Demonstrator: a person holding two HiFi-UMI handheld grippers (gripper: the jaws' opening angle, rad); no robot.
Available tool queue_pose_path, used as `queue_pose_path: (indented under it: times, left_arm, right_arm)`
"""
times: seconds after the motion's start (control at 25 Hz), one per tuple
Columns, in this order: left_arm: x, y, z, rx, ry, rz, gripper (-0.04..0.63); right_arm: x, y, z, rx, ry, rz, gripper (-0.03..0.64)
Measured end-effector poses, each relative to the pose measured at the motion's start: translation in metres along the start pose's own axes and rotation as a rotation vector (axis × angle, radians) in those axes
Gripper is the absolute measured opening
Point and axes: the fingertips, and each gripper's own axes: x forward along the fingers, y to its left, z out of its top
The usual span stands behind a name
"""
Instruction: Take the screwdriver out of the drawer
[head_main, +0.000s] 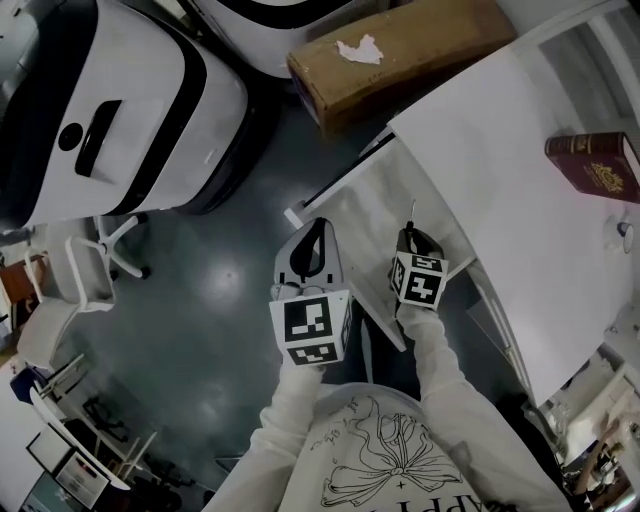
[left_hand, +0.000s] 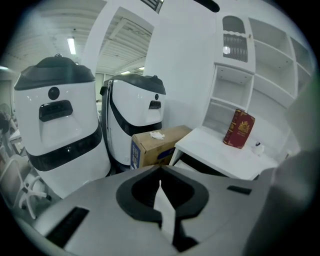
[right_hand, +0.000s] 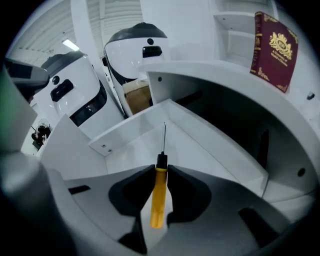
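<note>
My right gripper (right_hand: 161, 167) is shut on a screwdriver (right_hand: 159, 197) with a yellow handle. Its black collar and thin shaft stick out past the fingertips. It hangs above the open white drawer (right_hand: 145, 140). In the head view the right gripper (head_main: 412, 238) is over the drawer (head_main: 365, 200), and the shaft of the screwdriver (head_main: 411, 214) points away from me. My left gripper (head_main: 318, 228) hovers beside the drawer's left front corner. In its own view the left gripper (left_hand: 160, 171) has its tips together with nothing between them.
The drawer belongs to a white desk (head_main: 500, 150) with a dark red book (head_main: 595, 165) on top. A cardboard box (head_main: 400, 55) lies on the floor beyond the drawer. Big white and black machines (head_main: 110, 110) stand at the left. A white chair (head_main: 95, 265) is near them.
</note>
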Motion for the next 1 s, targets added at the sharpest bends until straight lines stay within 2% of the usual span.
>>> queue_pose_path:
  times: [0.4,1.0]
  left_arm:
    - [-0.055,-0.016,0.051,0.004,-0.151,0.024,0.008]
    - [-0.142,-0.037,0.132,0.046,-0.367,0.076,0.008]
  right_arm:
    - [-0.089,0.025,0.075,-0.107,-0.216,0.054,0.075]
    - [-0.239,0.04,0.161,-0.16,-0.526,0.109,0.075]
